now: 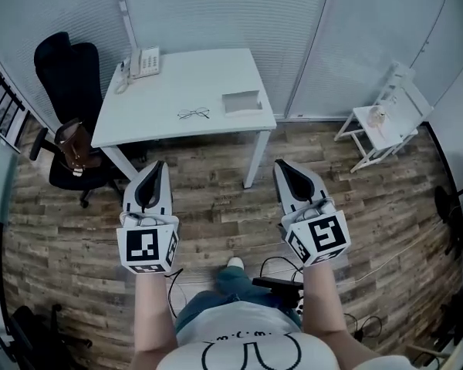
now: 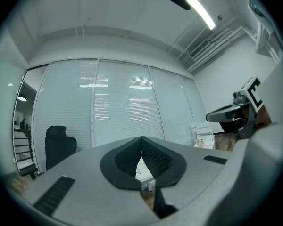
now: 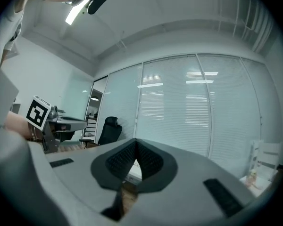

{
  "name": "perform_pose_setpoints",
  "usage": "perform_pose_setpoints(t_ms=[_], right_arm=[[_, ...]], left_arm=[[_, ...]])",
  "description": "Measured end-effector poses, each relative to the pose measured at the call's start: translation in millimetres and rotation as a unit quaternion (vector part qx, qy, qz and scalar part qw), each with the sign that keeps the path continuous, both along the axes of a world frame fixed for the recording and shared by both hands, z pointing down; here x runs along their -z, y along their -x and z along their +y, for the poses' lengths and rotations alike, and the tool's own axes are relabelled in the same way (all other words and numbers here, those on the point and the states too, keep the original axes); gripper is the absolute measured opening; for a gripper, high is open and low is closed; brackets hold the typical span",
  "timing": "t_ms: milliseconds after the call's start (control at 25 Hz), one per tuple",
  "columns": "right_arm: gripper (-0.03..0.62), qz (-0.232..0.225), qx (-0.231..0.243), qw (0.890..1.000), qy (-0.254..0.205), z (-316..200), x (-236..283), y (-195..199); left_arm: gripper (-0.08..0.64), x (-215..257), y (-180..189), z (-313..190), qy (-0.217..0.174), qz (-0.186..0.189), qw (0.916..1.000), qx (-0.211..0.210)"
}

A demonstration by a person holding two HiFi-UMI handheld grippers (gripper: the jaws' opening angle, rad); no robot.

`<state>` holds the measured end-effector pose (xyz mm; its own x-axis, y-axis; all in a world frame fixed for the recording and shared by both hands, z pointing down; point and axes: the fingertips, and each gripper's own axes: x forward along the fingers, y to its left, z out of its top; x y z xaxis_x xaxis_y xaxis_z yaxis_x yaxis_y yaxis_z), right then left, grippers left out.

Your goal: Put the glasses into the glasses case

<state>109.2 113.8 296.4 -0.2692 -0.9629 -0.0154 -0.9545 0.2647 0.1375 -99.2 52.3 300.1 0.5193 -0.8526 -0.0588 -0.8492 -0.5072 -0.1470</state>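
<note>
In the head view the glasses (image 1: 194, 113) lie unfolded near the middle of a white table (image 1: 150, 110). The grey glasses case (image 1: 241, 101) sits just to their right, near the table's right edge. Both grippers are held level over the wooden floor, well short of the table. My left gripper (image 1: 158, 164) points at the table's front edge, and its jaws meet at the tip with nothing between them (image 2: 141, 139). My right gripper (image 1: 281, 163) is off the table's front right corner, also shut and empty (image 3: 135, 140). Each gripper view shows a sliver of the white table below the pads.
A desk phone (image 1: 144, 62) stands at the table's back left corner. A black office chair (image 1: 69, 68) with a brown bag (image 1: 76, 146) on it is left of the table. A small white stand (image 1: 386, 118) is at the right. Cables (image 1: 282, 267) lie on the floor by the person's feet.
</note>
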Motion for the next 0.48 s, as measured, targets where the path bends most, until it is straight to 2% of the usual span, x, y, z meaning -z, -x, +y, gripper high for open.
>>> perform_pose_setpoints(t_ms=[200,480], right_arm=[[0.011,0.001,0.029,1.0,0.011,-51.0,-5.9,-17.0],[0.011,0.013,0.07,0.997,0.03,-117.6,-27.0,-5.9]], left_arm=[[0.017,-6.4,-18.7,-41.2,0.007,-0.007,0.9999,0.013],[0.017,-26.7,-12.8,-102.4,0.029,-0.01,0.9988,0.039]])
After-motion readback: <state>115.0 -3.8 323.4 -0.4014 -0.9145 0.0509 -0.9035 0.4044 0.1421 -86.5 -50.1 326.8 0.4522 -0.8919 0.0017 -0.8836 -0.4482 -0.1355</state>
